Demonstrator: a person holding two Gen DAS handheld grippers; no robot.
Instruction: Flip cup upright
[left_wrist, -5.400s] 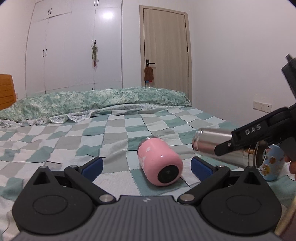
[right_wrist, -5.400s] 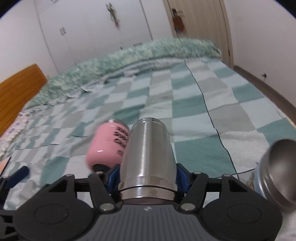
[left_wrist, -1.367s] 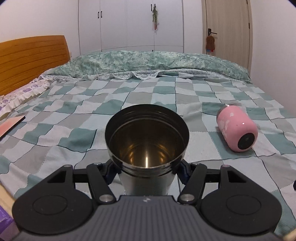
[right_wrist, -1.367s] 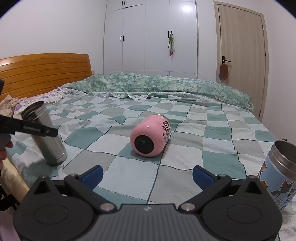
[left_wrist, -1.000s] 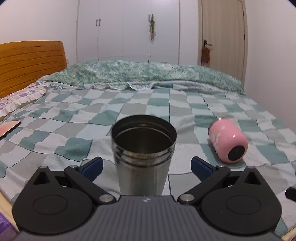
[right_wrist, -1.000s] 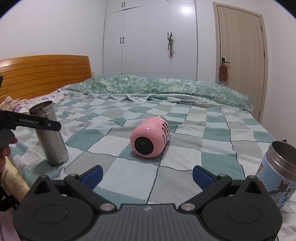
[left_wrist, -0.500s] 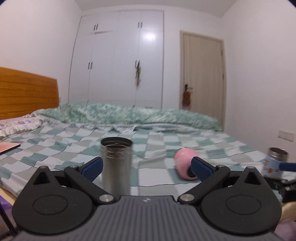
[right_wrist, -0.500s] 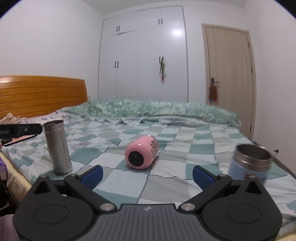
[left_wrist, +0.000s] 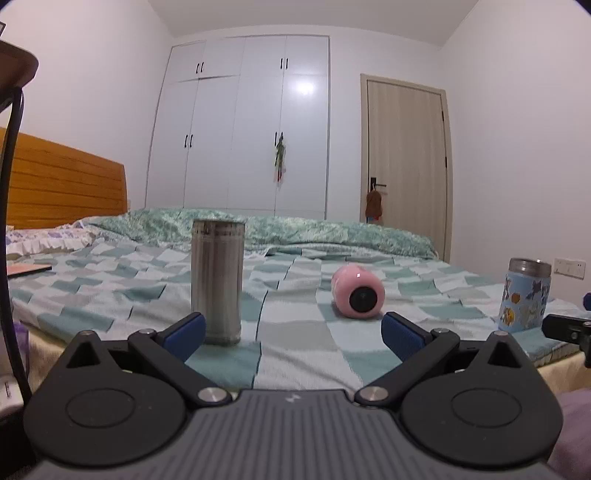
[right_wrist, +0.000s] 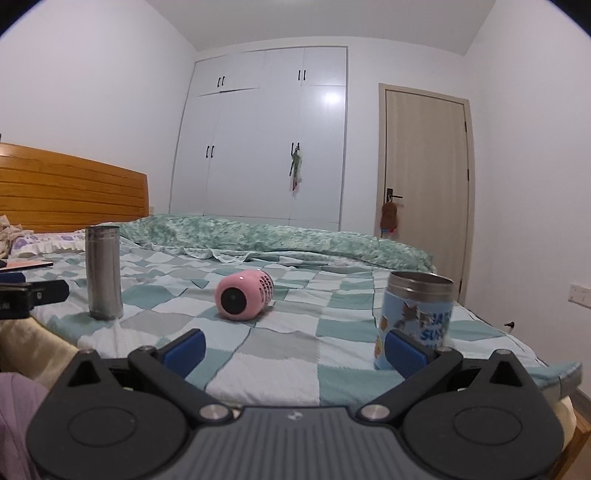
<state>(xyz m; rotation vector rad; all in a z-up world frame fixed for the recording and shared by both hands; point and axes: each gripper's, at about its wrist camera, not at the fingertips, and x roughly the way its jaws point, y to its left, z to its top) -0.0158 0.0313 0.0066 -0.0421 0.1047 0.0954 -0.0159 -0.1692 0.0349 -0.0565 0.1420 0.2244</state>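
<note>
Left wrist view puts me low at the foot edge of the bed (left_wrist: 295, 354), looking across a checked blanket (left_wrist: 110, 291) of teal, grey and white squares. My left gripper (left_wrist: 291, 332) is spread wide with nothing between its blue pads (left_wrist: 184, 330); the steel cup (left_wrist: 217, 280) stands upright on the blanket just beyond the left pad, apart from it as far as I can tell. To its right the pink cup (left_wrist: 357, 291) lies on its side near the middle of the bed, its dark round end facing me. Further right, near the bed's edge, the blue cup (left_wrist: 524, 295) with cartoon prints stands upright, its metal rim on top. From the right wrist view, my right gripper (right_wrist: 293, 347) is also wide open and empty; its right pad overlaps the foot of the blue cup in the picture, and I cannot tell whether they touch. Behind the cups a green patterned quilt (right_wrist: 280, 236) is bunched across the far side of the bed, and a wooden headboard (right_wrist: 70, 192) rises on the left. Against the back wall stands a white wardrobe (right_wrist: 266, 140) with dark handles, and beside it a light wooden door (right_wrist: 424, 166), closed, with something brown hanging at its handle. The walls are plain white.
</note>
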